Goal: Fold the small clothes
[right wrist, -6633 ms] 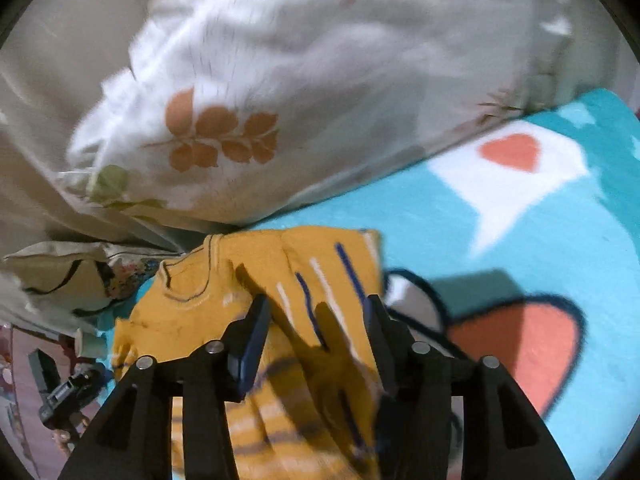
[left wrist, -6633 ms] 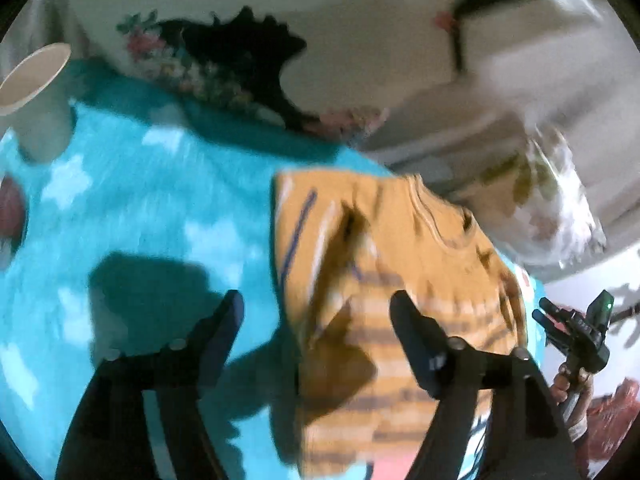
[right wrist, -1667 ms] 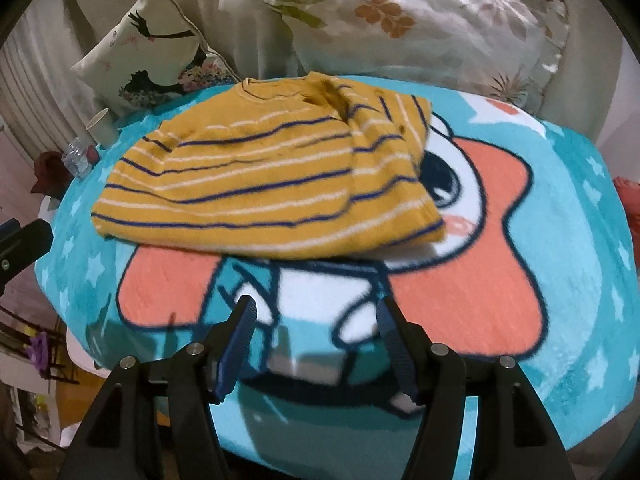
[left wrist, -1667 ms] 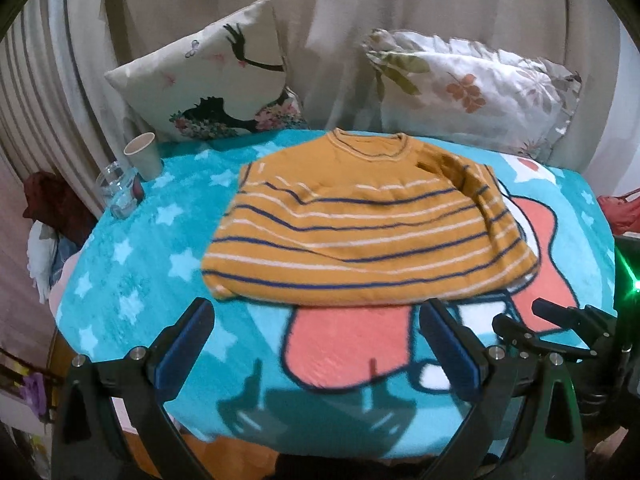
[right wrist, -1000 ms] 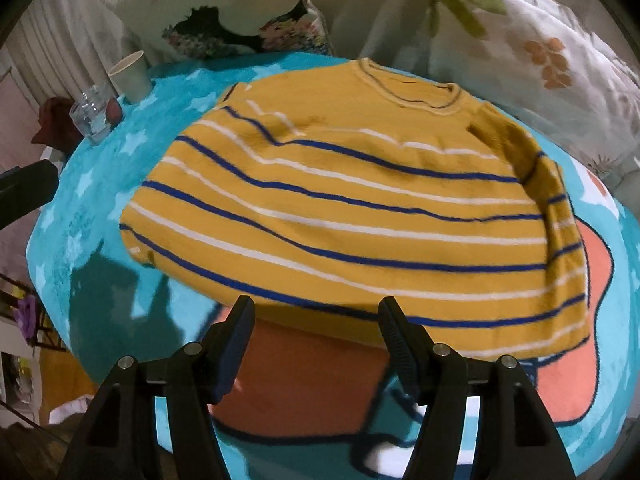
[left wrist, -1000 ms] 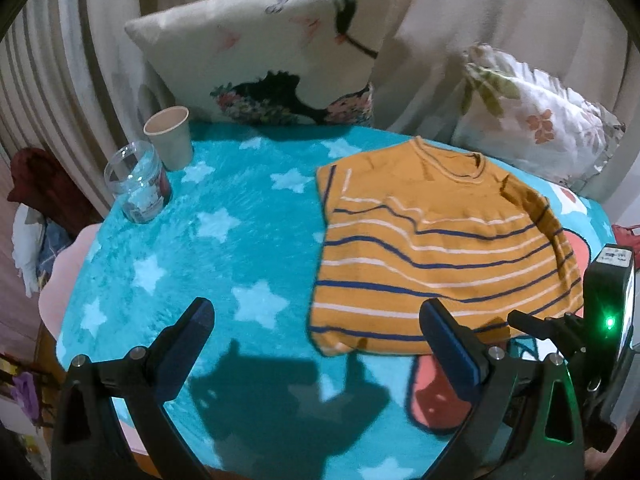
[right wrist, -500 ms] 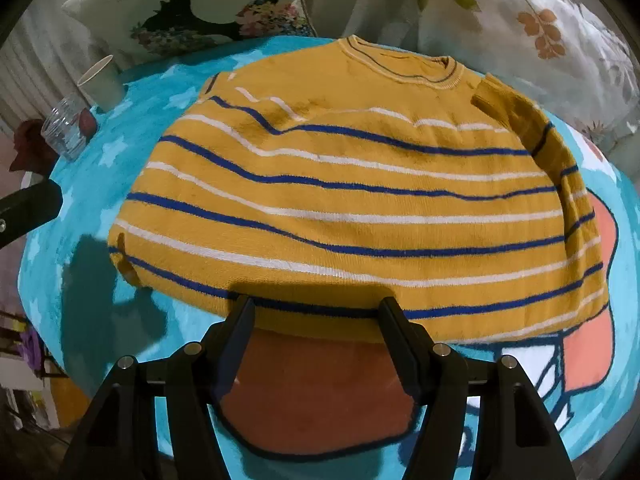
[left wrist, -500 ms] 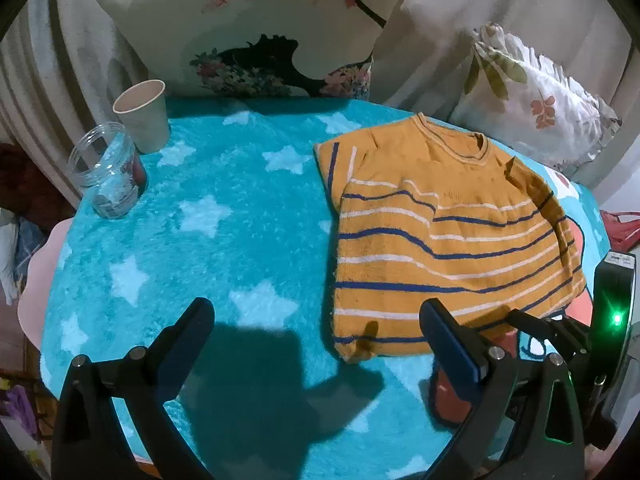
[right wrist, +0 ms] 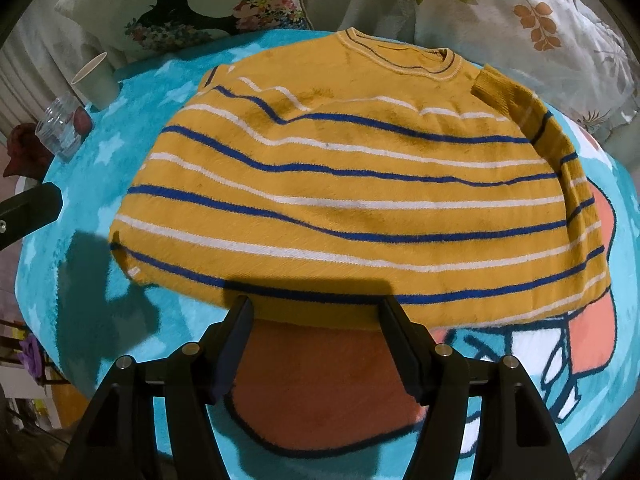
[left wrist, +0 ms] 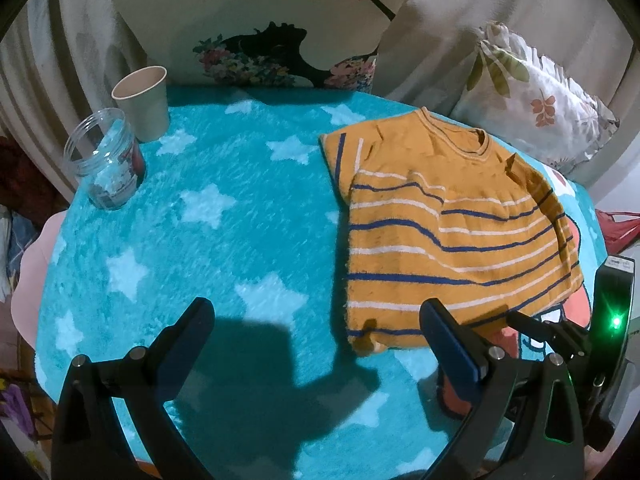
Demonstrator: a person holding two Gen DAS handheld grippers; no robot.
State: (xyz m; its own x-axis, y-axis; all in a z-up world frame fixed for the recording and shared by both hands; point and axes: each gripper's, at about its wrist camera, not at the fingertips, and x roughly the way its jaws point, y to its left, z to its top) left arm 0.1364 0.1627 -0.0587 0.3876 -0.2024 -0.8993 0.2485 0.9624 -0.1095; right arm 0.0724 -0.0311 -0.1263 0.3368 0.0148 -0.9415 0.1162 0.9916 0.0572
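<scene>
A small mustard-yellow sweater [right wrist: 352, 184] with blue and white stripes lies flat on a teal star blanket [left wrist: 224, 240], neck away from me, both sleeves folded in over the body. In the left wrist view the sweater [left wrist: 452, 240] lies to the right. My left gripper [left wrist: 316, 332] is open and empty, low over the blanket just left of the sweater's bottom left corner. My right gripper [right wrist: 316, 320] is open and empty, its tips at the middle of the bottom hem.
A paper cup [left wrist: 142, 102] and a clear plastic jar [left wrist: 106, 158] stand at the blanket's far left. Two pillows [left wrist: 256, 20] lean behind the table. The blanket drops off at the near edge. The right gripper's body [left wrist: 608, 344] sits close beside my left one.
Both grippers have come down and forward to the sweater's bottom hem. The left one swung left toward the corner. The sweater has not moved.
</scene>
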